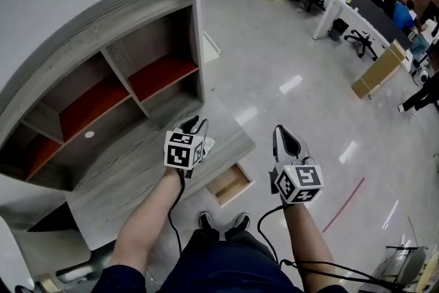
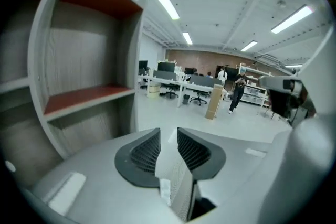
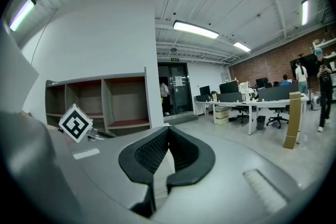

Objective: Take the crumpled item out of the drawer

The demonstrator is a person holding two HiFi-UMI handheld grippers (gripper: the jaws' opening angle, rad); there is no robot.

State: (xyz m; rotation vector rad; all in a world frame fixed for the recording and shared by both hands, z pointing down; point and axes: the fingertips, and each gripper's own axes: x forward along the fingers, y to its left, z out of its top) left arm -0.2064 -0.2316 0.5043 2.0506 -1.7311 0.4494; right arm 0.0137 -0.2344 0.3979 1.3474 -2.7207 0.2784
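Left gripper (image 1: pixel 191 125) above desk (image 1: pixel 123 165), jaws apart, right gripper (image 1: pixel 282 135) level, jaws together

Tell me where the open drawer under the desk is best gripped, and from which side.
I would grip the drawer by the top edge of its front panel, coming from above with one jaw inside and one outside. It stands pulled out past the desk edge with its open top exposed, and no handle shows here.
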